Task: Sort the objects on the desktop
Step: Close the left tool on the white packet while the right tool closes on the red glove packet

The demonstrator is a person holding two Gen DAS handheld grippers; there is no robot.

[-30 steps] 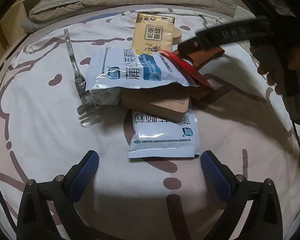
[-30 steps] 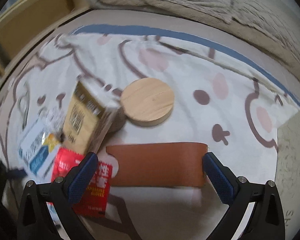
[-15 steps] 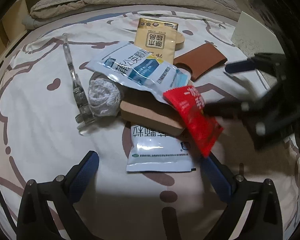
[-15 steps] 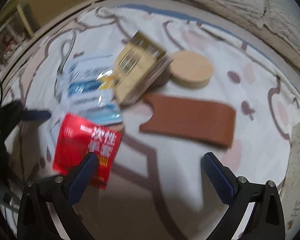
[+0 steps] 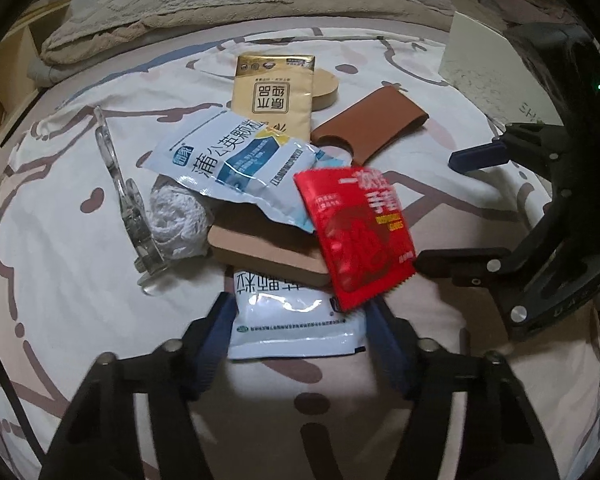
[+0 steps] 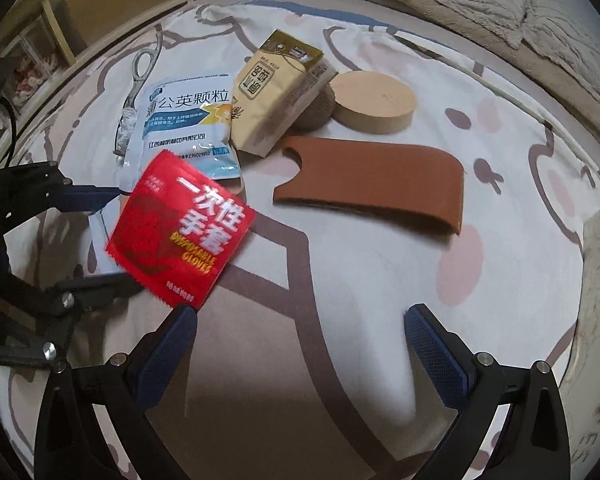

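My left tongs (image 5: 298,336) have just been closing around the white sachet (image 5: 296,330), pads at both side edges, though I can't tell if they're pressing yet. A wooden block (image 5: 266,250) pins its far end. My right tongs (image 6: 302,344) hang spread over bare bedsheet (image 6: 360,280), the red glove packet (image 6: 180,228) just past the left pad, with the brown sleeve (image 6: 374,186) further ahead.

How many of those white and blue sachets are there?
2. One sachet lies on top of the pile, its corner under the red packet. The other lies flat under the wooden block, between the left gripper's jaws. More may be hidden.
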